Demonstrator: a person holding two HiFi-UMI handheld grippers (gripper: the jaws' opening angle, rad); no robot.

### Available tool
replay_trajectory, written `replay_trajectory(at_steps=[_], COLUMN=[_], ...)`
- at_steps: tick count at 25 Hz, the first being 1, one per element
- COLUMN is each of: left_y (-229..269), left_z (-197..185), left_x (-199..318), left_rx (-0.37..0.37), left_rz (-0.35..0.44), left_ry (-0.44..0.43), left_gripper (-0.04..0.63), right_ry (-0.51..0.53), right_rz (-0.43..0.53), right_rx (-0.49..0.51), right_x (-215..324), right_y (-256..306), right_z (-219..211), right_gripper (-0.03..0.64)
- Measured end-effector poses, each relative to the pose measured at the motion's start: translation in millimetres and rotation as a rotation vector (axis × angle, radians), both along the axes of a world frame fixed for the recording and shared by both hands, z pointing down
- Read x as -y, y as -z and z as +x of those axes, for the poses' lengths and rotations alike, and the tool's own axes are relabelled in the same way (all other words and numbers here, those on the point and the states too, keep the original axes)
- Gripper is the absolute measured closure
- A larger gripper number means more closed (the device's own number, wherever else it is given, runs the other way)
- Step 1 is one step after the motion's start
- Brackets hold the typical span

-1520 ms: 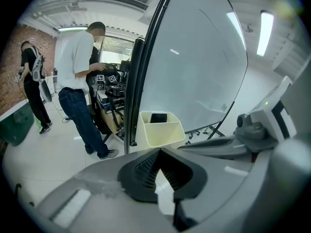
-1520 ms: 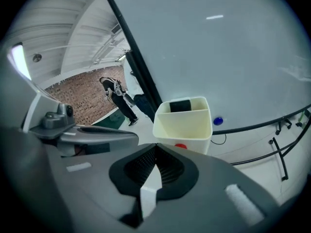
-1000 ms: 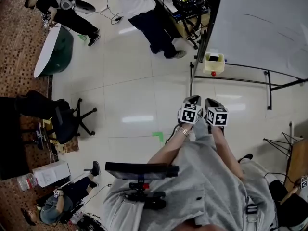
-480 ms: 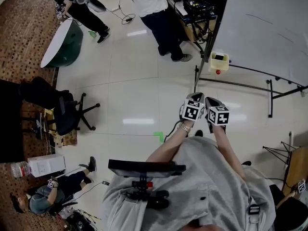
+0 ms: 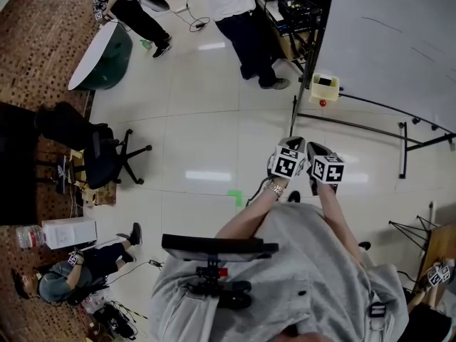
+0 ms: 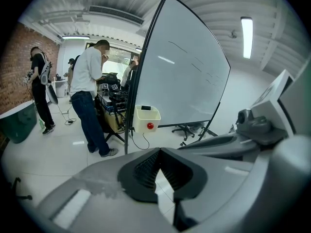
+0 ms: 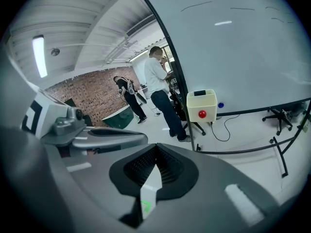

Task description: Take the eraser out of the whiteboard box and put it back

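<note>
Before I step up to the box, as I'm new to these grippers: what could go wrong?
Left gripper and right gripper are shut; poking in like that may knock the eraser or box. The stand's bar lies on the floor below the box: you may trip. A person stands near it.

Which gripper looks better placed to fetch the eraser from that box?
Probably right: the right gripper lines up with the whiteboard box holding the eraser; the left gripper sits farther aside. Both are shut, empty.
</note>
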State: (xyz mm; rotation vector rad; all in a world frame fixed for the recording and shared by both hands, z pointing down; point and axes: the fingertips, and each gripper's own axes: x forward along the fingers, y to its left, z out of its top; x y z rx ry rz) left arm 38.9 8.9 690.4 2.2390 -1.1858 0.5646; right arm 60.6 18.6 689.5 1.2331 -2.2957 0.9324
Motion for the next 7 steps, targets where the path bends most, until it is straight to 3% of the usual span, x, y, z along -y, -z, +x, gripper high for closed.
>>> replay_trajectory(at_steps=[7], left_y=[-3.2], left_z=[13.8], left_x=[-6.0], left_rx=[0.016], left_rz=[-0.004], left_ry=[-0.009], left_gripper=[0.592], right_ry=[0.019], right_rz=[-0.016], right_rx=[-0.011], right_x=[-9.6], right_y=[-4.8], right_z=[9.6], right_gripper=[0.614])
